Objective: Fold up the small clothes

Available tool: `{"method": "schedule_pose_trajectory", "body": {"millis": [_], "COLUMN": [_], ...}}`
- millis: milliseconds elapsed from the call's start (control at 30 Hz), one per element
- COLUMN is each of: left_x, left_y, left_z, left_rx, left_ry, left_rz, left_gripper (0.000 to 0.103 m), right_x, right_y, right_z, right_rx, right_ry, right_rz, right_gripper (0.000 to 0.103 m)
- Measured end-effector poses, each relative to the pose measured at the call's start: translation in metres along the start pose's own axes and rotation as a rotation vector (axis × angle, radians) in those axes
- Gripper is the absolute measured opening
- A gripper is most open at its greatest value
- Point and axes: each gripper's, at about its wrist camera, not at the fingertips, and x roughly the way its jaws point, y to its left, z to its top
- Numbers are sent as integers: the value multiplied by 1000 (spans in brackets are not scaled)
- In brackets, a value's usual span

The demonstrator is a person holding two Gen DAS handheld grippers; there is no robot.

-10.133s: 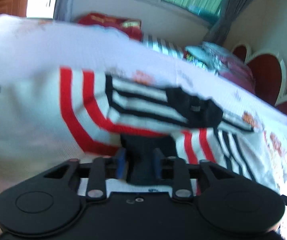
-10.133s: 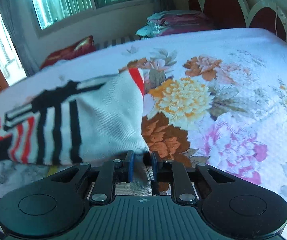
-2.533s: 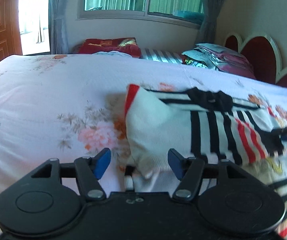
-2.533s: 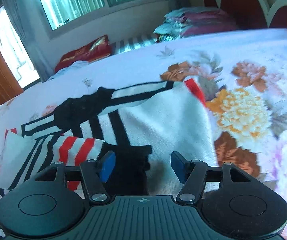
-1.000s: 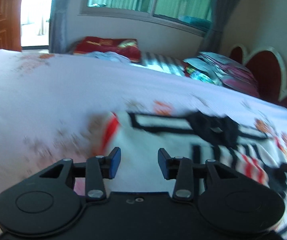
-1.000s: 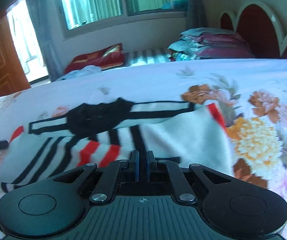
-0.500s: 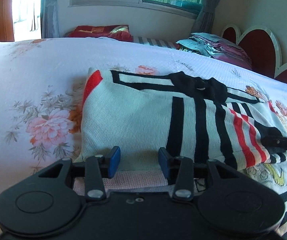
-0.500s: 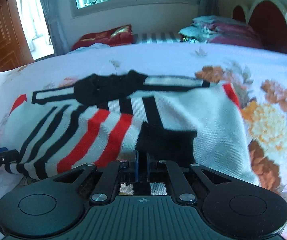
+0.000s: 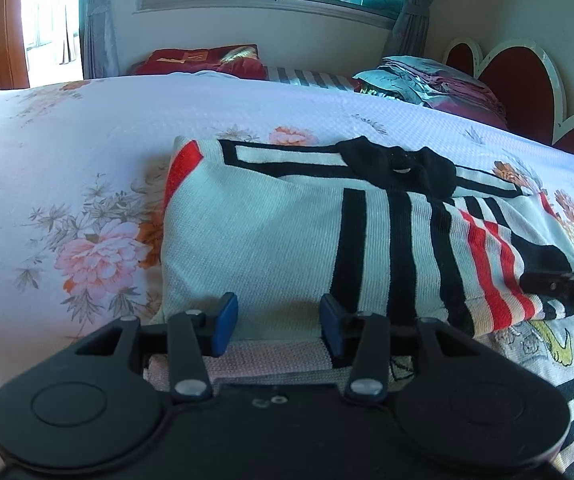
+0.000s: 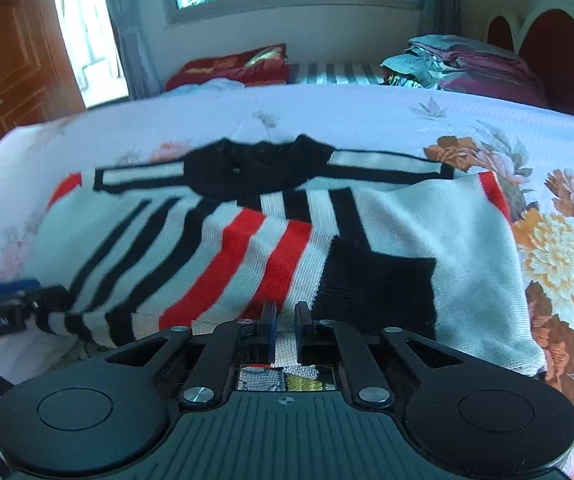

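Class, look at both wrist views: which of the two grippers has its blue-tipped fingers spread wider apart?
The left gripper: a wide gap between its tips above the striped knitted sweater's near edge. The right gripper's tips show only a narrow slit, having just been opening.

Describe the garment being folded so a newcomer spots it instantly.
On the floral bedspread, straight ahead of both grippers, lies the striped sweater. Unlike the stacked bedding by the headboard, it is white knit with black and red stripes and a black collar.

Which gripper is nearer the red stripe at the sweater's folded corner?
Left. The left gripper sits at the sweater's near edge, below the red stripe. The right gripper is across the sweater at its black patch.
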Motion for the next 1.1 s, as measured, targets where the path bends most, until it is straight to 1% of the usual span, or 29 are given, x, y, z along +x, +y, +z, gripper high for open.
{"method": "schedule_pose_trajectory", "body": {"millis": [33, 67, 100, 200, 267, 300, 367, 433, 500, 567, 667, 700, 733, 767, 800, 933, 1100], "left_x": [-1, -3, -5, -11, -8, -5, -5, -6, -9, -13, -26, -31, -36, -39, -41, -45, -44], "left_y": [0, -1, -2, -7, -10, -8, -4, -4, -2, -4, -14, -20, -26, -32, -38, -59, -73], "left_z": [0, 0, 1, -1, -4, -6, -9, -9, -10, -10, -12, -13, -14, -15, -17, -25, -38], "left_rx": [-4, -8, -11, -4, 14, 12, -5, 4, -7, -12, -8, 0, 9, 13, 13, 27, 33], "left_ry": [-1, -2, -5, -13, -3, 7, 3, 4, 3, -1, -25, -32, -40, -43, -39, -13, 8], "left_rz": [2, 2, 1, -6, 6, 11, 3, 11, 18, 33, 25, 17, 12, 3, -11, -37, -17], "left_gripper": [44, 45, 45, 47, 47, 47, 47, 47, 47, 46, 46, 46, 46, 46, 46, 46, 46], "right_x": [-3, -4, -6, -3, 1, 0, -3, -5, -6, -12, -28, -32, -35, -37, -38, -38, -41], "right_y": [-1, -1, -1, -5, -12, -15, -22, -28, -40, -47, -40, -34, -28, -22, -18, -4, 8], "right_z": [1, 0, -1, -6, -9, -11, -12, -14, -17, -18, -21, -23, -24, -24, -25, -31, -42], "right_rx": [0, -6, -13, -22, -15, -14, -15, -28, -4, 31, 2, -17, -31, -35, -34, -39, -72], "right_ry": [-13, -24, -37, -12, 14, 16, 13, 12, 29, 27, -8, -21, -29, -30, -30, -11, 14], "right_rz": [-8, -21, -33, -56, -73, -75, -81, -105, -123, -119, -83, -72, -63, -49, -31, 33, 99], "right_gripper": [40, 54, 62, 62, 62, 62, 62, 62, 62, 62, 61, 48, 30, 24, 22, 22, 22]}}
